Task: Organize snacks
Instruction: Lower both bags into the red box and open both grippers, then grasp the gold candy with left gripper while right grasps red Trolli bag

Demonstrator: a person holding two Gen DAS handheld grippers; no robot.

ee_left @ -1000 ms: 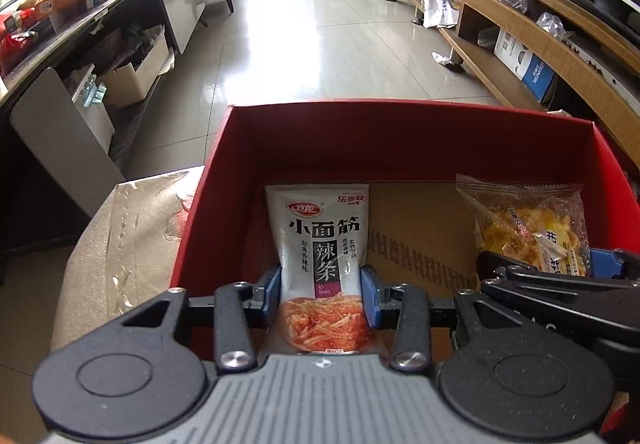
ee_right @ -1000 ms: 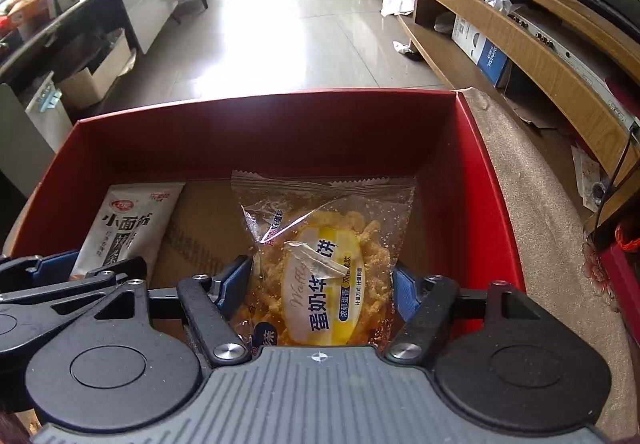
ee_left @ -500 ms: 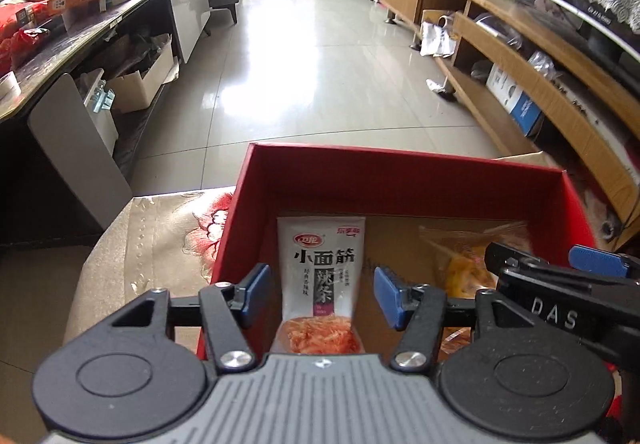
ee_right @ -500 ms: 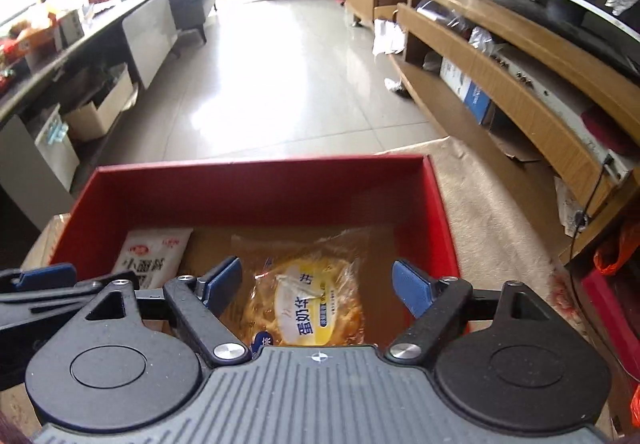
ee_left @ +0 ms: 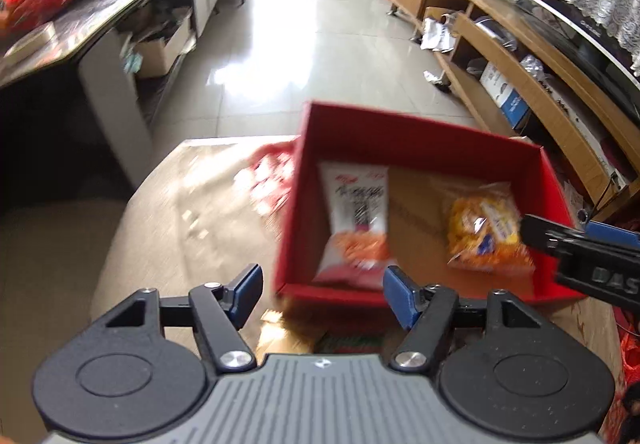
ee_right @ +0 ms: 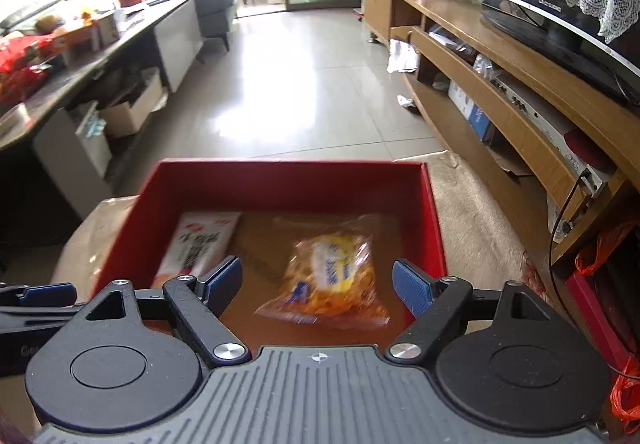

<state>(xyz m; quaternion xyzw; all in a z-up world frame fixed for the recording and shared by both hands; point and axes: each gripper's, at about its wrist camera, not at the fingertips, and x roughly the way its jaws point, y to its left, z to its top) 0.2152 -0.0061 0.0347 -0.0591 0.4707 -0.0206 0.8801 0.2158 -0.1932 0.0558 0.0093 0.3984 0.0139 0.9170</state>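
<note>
A red box (ee_left: 420, 136) (ee_right: 288, 176) sits on a beige cloth-covered table. Inside lie a white spicy-strip packet (ee_left: 356, 212) (ee_right: 200, 244) on the left and a clear bag of yellow snacks (ee_left: 486, 232) (ee_right: 332, 276) on the right. My left gripper (ee_left: 322, 294) is open and empty, pulled back above the box's near left corner. My right gripper (ee_right: 318, 282) is open and empty, above the box's near edge, over the yellow bag. The right gripper's side shows in the left wrist view (ee_left: 584, 256).
A red patterned patch (ee_left: 268, 180) shows on the cloth left of the box. A wooden TV cabinet (ee_right: 520, 92) runs along the right. A dark counter with clutter (ee_left: 60, 16) runs along the left. Tiled floor (ee_right: 304, 84) lies beyond the table.
Both grippers opened, released their packets into the box, and drew back and up. The left gripper also swung left.
</note>
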